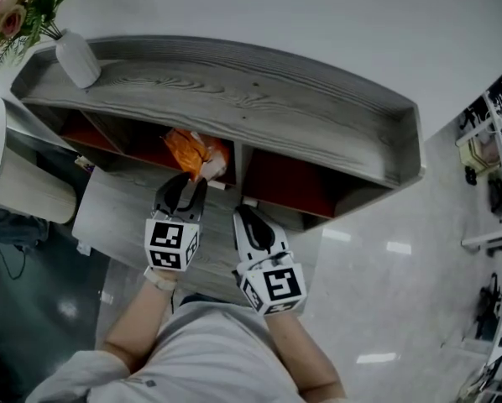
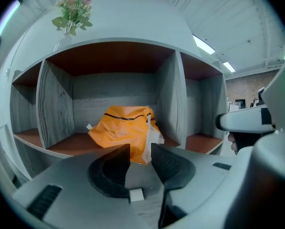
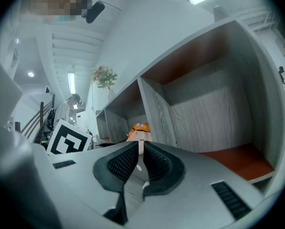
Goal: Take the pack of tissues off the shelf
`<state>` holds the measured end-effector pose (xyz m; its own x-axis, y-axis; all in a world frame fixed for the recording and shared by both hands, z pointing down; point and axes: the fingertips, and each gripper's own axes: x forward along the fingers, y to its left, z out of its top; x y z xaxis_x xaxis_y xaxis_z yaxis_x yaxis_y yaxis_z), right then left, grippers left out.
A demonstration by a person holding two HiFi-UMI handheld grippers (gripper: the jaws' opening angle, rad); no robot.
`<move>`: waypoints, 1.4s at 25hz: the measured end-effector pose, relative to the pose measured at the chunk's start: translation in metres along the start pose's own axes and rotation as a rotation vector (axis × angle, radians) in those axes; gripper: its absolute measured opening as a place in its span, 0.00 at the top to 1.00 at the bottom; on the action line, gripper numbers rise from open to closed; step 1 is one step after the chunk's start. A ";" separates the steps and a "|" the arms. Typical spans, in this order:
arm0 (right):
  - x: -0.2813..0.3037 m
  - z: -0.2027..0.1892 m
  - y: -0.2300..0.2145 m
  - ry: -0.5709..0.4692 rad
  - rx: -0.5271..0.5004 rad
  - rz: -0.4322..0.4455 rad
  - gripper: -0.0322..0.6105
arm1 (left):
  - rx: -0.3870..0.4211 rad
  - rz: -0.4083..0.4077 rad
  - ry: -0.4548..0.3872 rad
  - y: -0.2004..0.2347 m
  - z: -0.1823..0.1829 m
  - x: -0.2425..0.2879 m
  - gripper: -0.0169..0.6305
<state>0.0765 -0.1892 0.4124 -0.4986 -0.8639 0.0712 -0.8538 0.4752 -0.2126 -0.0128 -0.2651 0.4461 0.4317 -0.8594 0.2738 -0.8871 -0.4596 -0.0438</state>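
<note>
The orange pack of tissues point(image 1: 192, 151) lies crumpled at the front of the grey shelf's point(image 1: 259, 91) middle compartment. In the left gripper view the pack point(image 2: 123, 128) rests on the reddish compartment floor with a white flap hanging at its right side. My left gripper point(image 1: 190, 183) is just in front of it, level with the opening. Its jaws point(image 2: 140, 149) stand open with nothing between them, and the pack is a little beyond the tips. My right gripper point(image 1: 244, 215) hovers lower right by the divider, shut and empty point(image 3: 140, 147). The pack point(image 3: 138, 130) peeks above its tips.
A white vase of flowers point(image 1: 75, 57) stands on the shelf top at the left end. The compartments left and right of the pack hold nothing that I can see. A pale seat point(image 1: 33, 191) stands at the left, white racks point(image 1: 490, 183) at the far right.
</note>
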 end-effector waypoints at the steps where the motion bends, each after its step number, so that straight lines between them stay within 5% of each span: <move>1: 0.001 0.000 -0.001 0.001 -0.001 -0.002 0.89 | -0.003 0.000 -0.003 0.002 0.000 0.002 0.78; 16: 0.023 0.001 0.001 -0.001 -0.012 0.019 0.89 | 0.003 0.025 -0.068 0.020 0.017 -0.009 0.94; 35: -0.016 -0.020 0.068 0.028 -0.001 0.234 0.89 | -0.033 0.231 -0.069 0.021 -0.007 -0.131 0.95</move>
<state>0.0232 -0.1396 0.4164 -0.6872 -0.7249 0.0475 -0.7144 0.6625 -0.2252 -0.0890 -0.1602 0.4158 0.2260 -0.9547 0.1935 -0.9680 -0.2424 -0.0654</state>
